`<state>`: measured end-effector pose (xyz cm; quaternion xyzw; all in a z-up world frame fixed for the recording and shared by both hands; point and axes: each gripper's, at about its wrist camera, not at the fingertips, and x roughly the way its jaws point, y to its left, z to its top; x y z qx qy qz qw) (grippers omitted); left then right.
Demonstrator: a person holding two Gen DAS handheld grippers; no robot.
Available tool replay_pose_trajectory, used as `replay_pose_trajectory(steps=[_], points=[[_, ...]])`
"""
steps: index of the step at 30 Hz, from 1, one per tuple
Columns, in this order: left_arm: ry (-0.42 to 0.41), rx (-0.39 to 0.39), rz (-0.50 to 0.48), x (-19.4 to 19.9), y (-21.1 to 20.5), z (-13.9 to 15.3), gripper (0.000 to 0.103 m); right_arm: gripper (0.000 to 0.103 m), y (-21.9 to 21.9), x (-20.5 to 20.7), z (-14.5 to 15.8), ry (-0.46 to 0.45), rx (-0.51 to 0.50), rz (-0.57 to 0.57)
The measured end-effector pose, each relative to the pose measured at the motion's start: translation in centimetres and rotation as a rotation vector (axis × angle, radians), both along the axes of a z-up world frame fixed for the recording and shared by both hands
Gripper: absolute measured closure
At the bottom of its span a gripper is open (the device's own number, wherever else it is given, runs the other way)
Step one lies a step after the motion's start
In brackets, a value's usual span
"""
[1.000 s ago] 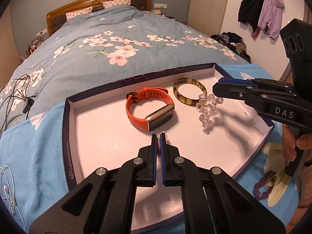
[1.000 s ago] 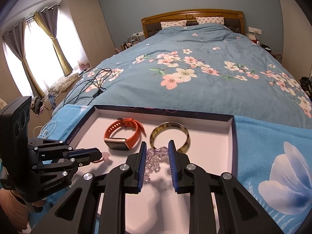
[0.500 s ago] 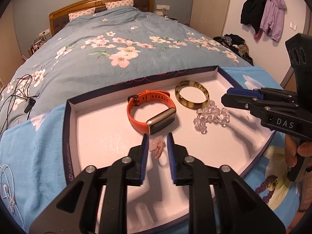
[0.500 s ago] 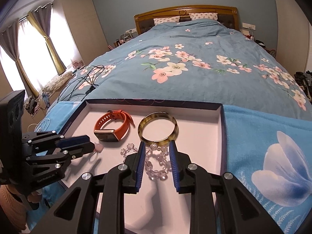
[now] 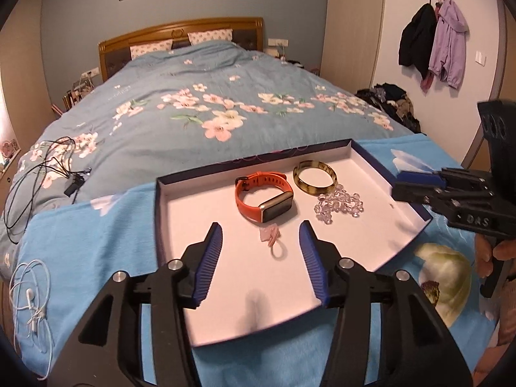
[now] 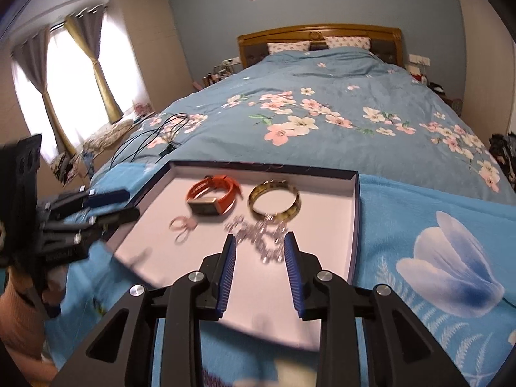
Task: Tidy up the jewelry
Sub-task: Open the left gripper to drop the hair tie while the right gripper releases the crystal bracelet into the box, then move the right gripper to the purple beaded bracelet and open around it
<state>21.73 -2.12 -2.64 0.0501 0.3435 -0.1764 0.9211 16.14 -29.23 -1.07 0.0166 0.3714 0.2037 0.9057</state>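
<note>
A white-lined tray (image 5: 200,193) with a dark rim lies on the blue blanket. In it are an orange watch (image 5: 264,198), a tortoiseshell bangle (image 5: 314,177), a clear bead bracelet (image 5: 338,204) and a small pink ring piece (image 5: 272,242). My left gripper (image 5: 260,254) is open and empty, just behind the pink piece. My right gripper (image 6: 260,266) is open and empty above the near tray edge, behind the bead bracelet (image 6: 261,235). The watch (image 6: 213,195), bangle (image 6: 274,200) and pink piece (image 6: 182,225) also show in the right wrist view.
A dark purple bead piece (image 5: 430,290) lies on the blanket right of the tray. White earphones (image 5: 30,300) lie at the left blanket edge. Black cables (image 5: 42,167) lie on the floral duvet. The right tool (image 5: 451,196) hovers by the tray's right rim.
Both grippers opened wider and pulled back from the tray. The pink piece now lies free on the tray, the bead bracelet lies by the bangle.
</note>
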Motion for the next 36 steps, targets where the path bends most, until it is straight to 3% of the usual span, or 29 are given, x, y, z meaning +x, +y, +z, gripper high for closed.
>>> replay_pose_trajectory(steps=[10,18,29,31,36], points=[[-0.017,-0.007,-0.006,-5.3,2.5,-0.3,0.051,0.077,-1.3,-6.3,-1.5,0.039,-0.078,0.047],[-0.006,-0.012,-0.034,-9.1,3.1,-1.7,0.051,0.084,-2.2,-9.1,-3.1,0.09,-0.065,0.048],[0.019,-0.043,-0.03,-11.4,3.8,-2.6,0.049,0.09,-1.7,-9.5,-3.9,0.117,-0.036,0.056],[0.022,-0.043,-0.03,-11.7,3.8,-2.7,0.048,0.097,-1.8,-9.3,-4.0,0.126,-0.019,0.054],[0.033,-0.053,-0.032,-12.3,4.0,-3.1,0.048,0.097,-2.5,-9.4,-3.6,0.129,0.005,0.036]])
